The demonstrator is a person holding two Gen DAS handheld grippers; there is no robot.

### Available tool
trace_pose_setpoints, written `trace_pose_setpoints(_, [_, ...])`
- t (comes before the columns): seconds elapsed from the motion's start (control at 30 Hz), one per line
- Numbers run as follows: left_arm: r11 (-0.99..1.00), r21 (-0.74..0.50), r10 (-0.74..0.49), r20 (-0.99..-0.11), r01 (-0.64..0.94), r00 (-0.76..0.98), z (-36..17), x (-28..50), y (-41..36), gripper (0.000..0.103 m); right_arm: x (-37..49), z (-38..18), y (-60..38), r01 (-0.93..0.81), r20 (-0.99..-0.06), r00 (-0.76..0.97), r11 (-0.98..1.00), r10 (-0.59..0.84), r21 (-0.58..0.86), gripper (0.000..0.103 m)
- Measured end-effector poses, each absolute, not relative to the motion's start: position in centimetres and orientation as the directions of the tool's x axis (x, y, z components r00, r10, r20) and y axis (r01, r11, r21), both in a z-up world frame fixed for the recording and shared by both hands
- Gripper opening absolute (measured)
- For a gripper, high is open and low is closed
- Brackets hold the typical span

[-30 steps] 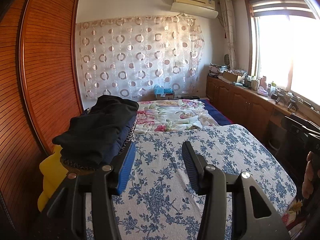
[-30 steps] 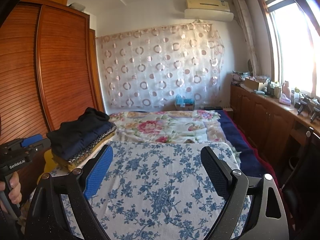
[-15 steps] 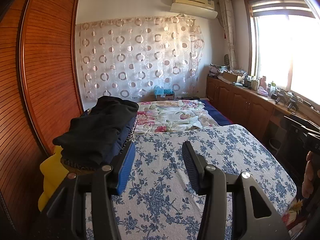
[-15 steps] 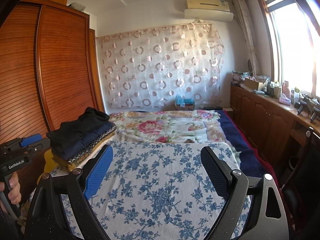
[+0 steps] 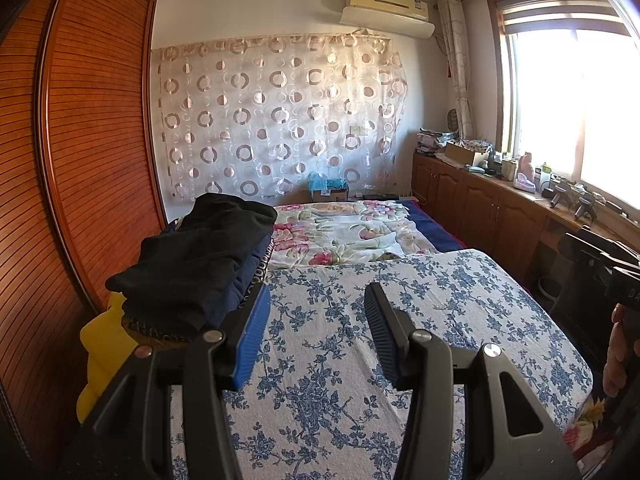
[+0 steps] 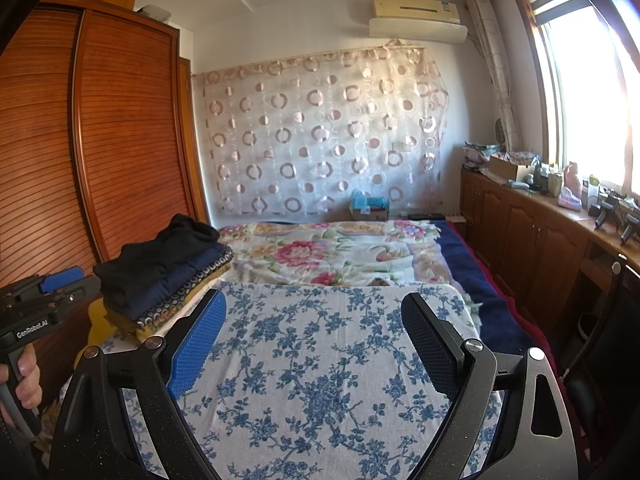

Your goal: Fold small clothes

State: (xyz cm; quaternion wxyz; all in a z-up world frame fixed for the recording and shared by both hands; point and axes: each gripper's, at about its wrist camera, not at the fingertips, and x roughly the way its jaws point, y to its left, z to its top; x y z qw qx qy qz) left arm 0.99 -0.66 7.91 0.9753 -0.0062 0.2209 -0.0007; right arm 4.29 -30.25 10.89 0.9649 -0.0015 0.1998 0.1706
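Blue-flowered bed cover (image 6: 320, 360) lies bare; folded stack (image 6: 160, 276) sits left of frame. Both grippers (image 5: 316, 328) (image 6: 312, 340) released, empty; probably between garments, fetching another next.

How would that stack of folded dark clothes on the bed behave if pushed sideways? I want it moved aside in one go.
The stack of folded clothes is soft fabric in several loose layers, so it would probably shear, the black top piece sliding first. It sits near the bed's edge, so it could spill over. Lifted from one side, it would likely sag.
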Motion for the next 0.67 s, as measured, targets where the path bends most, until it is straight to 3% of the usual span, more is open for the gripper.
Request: trace_pose_setpoints(0.67, [1.000,-0.013,-0.004,-0.429,-0.001,0.903,7.80,0.93,-0.73,0.049,4.55,11.15,-30.18,-0.330,-0.383,0.863,0.942,0.329,0.066,0.091])
